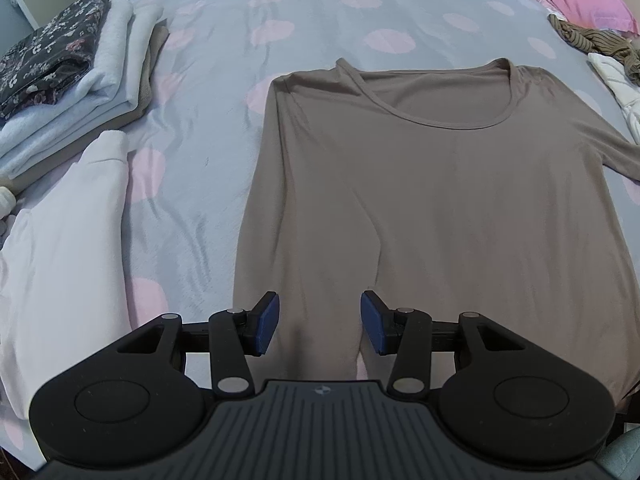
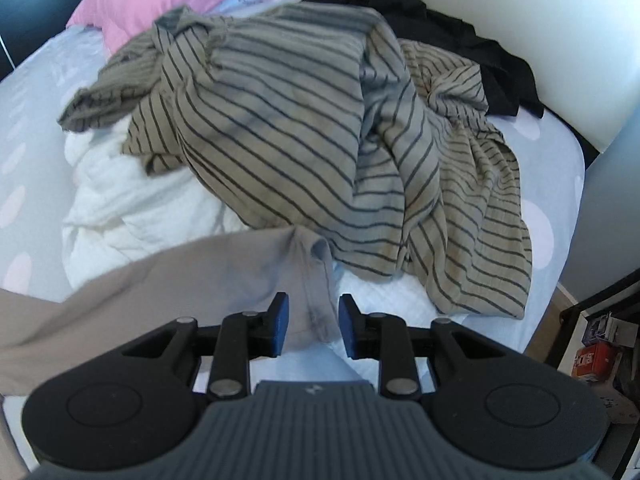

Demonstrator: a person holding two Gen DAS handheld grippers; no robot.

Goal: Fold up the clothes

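Your left gripper [image 1: 316,322] hovers with fingers apart over the hem of the taupe shirt [image 1: 432,184], which lies flat on the bed [image 1: 208,128] with bare sheet along its left edge. Your right gripper [image 2: 311,322], fingers also apart, straddles the shirt's sleeve cuff [image 2: 316,280], not clamped. Beyond it a striped garment [image 2: 304,128] is heaped; folded clothes [image 1: 68,80] are stacked far left.
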